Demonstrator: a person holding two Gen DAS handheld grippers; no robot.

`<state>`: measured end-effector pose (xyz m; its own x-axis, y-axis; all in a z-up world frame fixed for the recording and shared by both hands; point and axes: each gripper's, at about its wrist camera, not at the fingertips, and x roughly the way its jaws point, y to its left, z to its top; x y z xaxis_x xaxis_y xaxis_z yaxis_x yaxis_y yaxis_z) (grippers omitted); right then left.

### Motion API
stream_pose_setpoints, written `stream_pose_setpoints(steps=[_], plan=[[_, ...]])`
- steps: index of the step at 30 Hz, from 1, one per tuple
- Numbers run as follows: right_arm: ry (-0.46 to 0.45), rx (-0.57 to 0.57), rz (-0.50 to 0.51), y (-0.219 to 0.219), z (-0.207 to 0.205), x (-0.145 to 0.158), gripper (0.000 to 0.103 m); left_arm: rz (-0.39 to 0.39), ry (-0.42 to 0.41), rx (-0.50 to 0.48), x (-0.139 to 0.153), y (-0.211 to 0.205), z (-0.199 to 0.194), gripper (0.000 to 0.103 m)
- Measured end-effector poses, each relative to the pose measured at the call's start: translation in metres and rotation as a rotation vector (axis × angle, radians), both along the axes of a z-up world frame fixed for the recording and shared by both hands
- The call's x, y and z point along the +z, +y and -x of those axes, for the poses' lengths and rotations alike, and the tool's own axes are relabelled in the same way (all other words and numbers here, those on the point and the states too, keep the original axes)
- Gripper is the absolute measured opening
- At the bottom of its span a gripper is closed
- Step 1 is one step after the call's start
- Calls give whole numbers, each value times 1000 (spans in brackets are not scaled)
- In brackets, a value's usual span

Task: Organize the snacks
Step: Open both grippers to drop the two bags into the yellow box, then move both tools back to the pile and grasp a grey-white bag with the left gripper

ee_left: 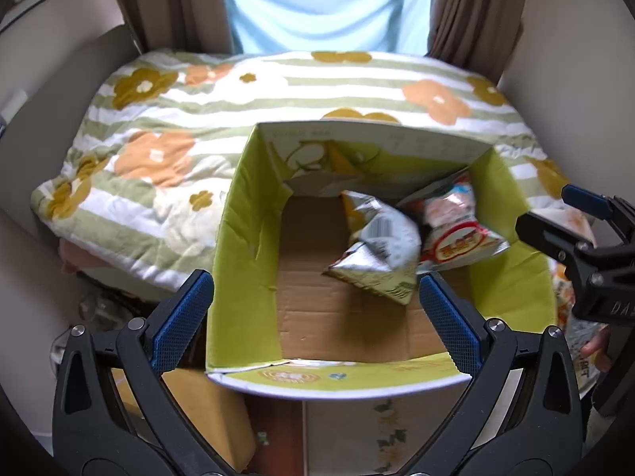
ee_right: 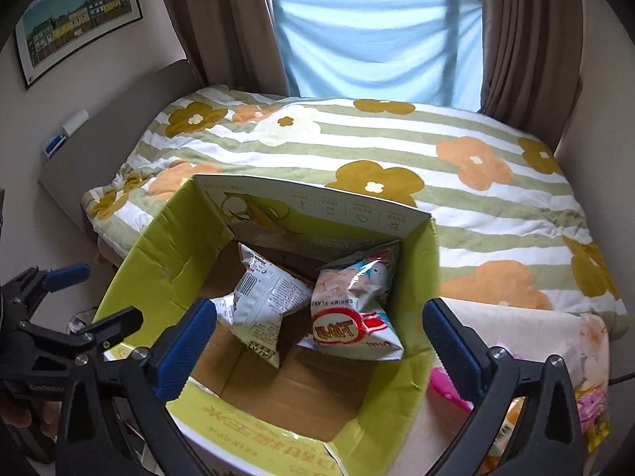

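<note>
An open cardboard box [ee_left: 246,214] with green flaps stands at the foot of the bed; it also shows in the right wrist view [ee_right: 158,261]. Inside lie a silver snack bag [ee_left: 377,246] [ee_right: 262,297] and a white and red shrimp-flake bag [ee_left: 460,226] [ee_right: 353,309]. My left gripper [ee_left: 317,313] is open and empty above the box's near edge. My right gripper [ee_right: 317,341] is open and empty above the box, and it shows at the right edge of the left wrist view [ee_left: 555,214]. The left gripper appears at the left of the right wrist view [ee_right: 95,301].
A flowered, green-striped quilt [ee_right: 397,150] covers the bed behind the box. More snack packets [ee_right: 587,404] lie on a cloth to the right of the box. Brown curtains [ee_right: 222,20] and a blue cloth hang at the window. A brown box [ee_left: 206,412] sits lower left.
</note>
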<state>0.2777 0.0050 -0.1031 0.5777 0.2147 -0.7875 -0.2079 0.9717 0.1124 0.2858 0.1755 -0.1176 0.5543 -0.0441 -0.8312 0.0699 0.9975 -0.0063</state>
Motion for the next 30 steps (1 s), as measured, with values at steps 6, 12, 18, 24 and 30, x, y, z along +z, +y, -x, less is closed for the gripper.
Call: stream_pose_setpoints(steps=[6,12,18,24,30], plan=[[-47,-28,17,-12,32,24,103,29,-44,-51,17,-14,21,102],[-62,-99,81,-30,67,37,103,109,-62,-161,26,-43,40,102],[-96,-226,140,-67,105,51,103,109,-96,-287,35,-96,57,102],[-91,-326,172,-118,138,57,103,117,-98,-396,36,-160,72,102],[-13,-412,139,-179,173,38,103,91,-39,-519,22,-232,100,102]])
